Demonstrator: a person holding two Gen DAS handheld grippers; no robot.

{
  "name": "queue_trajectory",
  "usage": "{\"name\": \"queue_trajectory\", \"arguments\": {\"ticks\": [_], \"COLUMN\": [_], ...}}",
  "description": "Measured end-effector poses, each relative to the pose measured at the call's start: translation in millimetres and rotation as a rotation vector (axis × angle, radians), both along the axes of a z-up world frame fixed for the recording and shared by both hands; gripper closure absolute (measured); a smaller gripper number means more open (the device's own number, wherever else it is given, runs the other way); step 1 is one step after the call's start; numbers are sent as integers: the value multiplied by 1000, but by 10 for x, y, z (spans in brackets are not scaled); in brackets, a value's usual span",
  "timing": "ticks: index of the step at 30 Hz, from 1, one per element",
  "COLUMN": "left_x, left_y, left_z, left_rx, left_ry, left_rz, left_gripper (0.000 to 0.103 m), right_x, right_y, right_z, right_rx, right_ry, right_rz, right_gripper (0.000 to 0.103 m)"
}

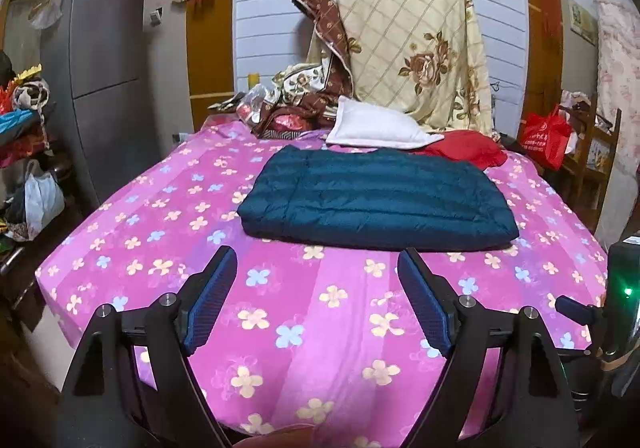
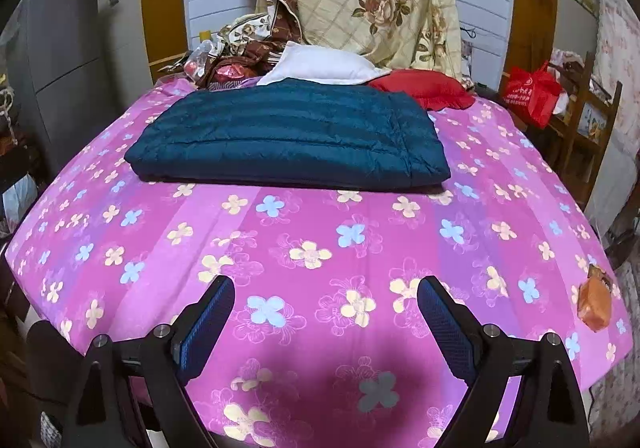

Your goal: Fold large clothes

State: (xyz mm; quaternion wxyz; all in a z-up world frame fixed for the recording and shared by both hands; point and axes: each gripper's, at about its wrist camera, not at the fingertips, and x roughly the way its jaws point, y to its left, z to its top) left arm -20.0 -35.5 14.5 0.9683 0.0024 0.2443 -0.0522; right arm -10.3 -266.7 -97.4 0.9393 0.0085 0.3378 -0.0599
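A dark teal quilted garment (image 1: 376, 199) lies folded into a flat rectangle on the bed with the pink flowered sheet (image 1: 304, 312). It also shows in the right wrist view (image 2: 292, 135), on the sheet (image 2: 320, 248). My left gripper (image 1: 316, 260) is open and empty, hovering above the sheet just short of the garment's near edge. My right gripper (image 2: 326, 288) is open and empty, farther back from the garment, over the near part of the bed. The right gripper's body shows at the right edge of the left wrist view (image 1: 616, 312).
A white pillow (image 1: 376, 127) and a red cloth (image 1: 468, 147) lie behind the garment. A floral quilt (image 1: 416, 43) hangs at the head of the bed. A grey fridge (image 1: 96, 59) stands left, a red bag (image 1: 546, 139) on a wooden chair right. An orange packet (image 2: 596, 300) lies on the bed's right edge.
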Motion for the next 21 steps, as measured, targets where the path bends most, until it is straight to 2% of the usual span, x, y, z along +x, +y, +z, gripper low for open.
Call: {"name": "queue_trajectory", "arguments": {"ticks": [11,21], "left_x": [69,141], "left_y": [-60,-84], "left_z": [-100,-241], "left_rx": [26,-1], "left_ry": [61,133], "left_rz": [-18,-46], "left_gripper": [20,20], "right_x": [32,70], "right_y": [-28,-35], "right_z": [-68,-154], "right_rx": [20,18], "right_ry": [28,49], "right_rz": [-21,-25], "right_gripper": [12,12]}}
